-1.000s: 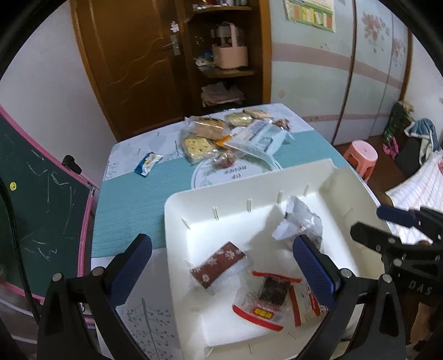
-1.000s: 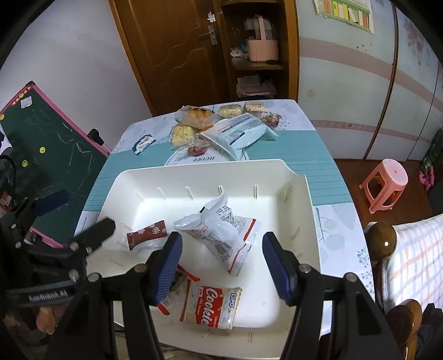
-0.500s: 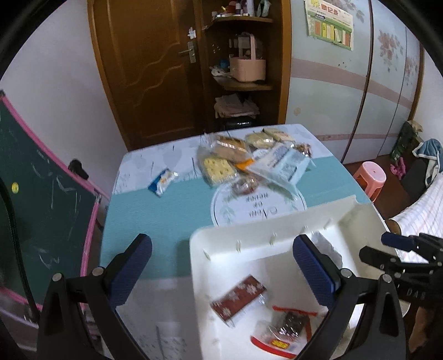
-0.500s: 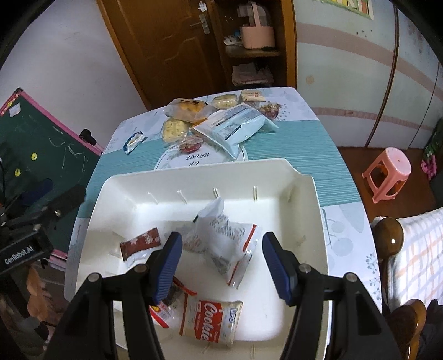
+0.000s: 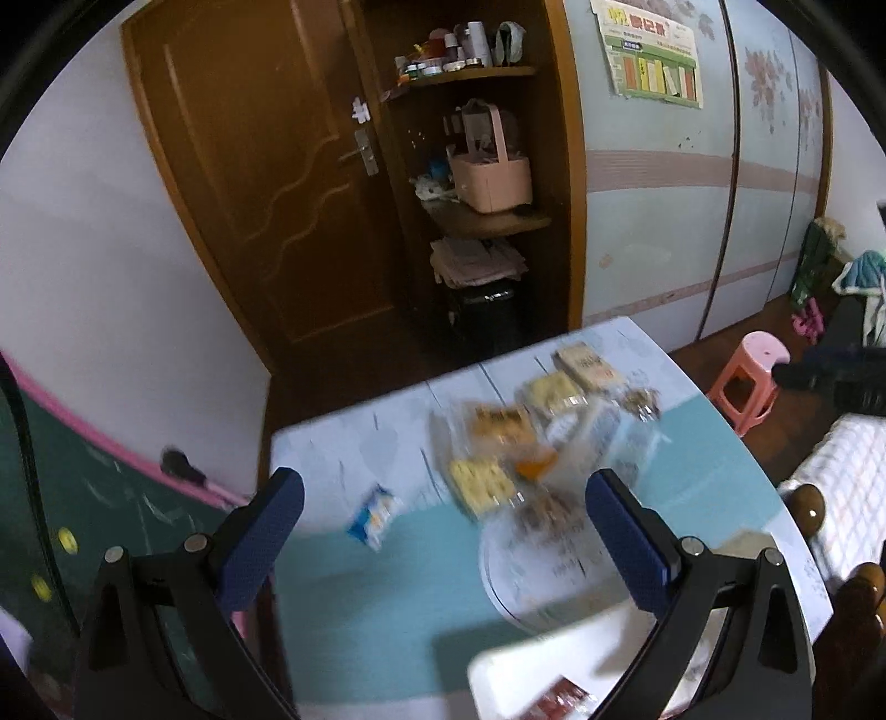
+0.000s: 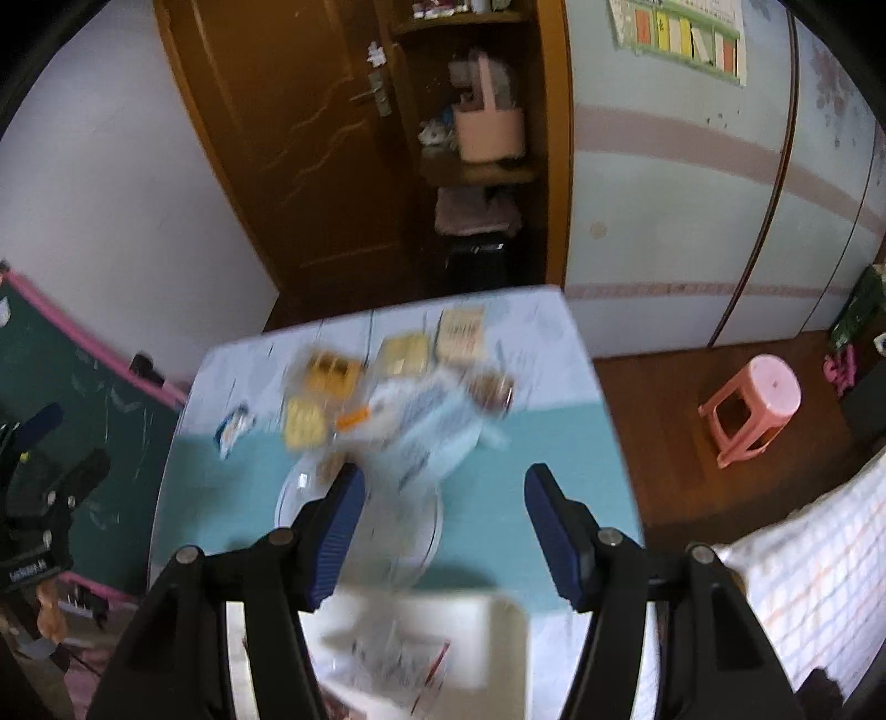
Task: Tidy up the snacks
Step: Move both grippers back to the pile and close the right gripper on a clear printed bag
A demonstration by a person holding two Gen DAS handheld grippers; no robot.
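Both your left gripper (image 5: 443, 531) and right gripper (image 6: 443, 515) are wide open and empty. The snacks (image 6: 387, 387) overlap, so a hasty pinch may snag two packets or shove one off the table (image 6: 554, 443).

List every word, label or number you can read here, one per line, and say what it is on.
None can be read for certain.
Wall poster: printed heading and coloured columns, too small to read.
Round mat on the table: lettering smeared by motion blur.
Snack packets: printing blurred.
Left gripper: white lettering on its body, too blurred to read.
Right gripper: no markings visible.
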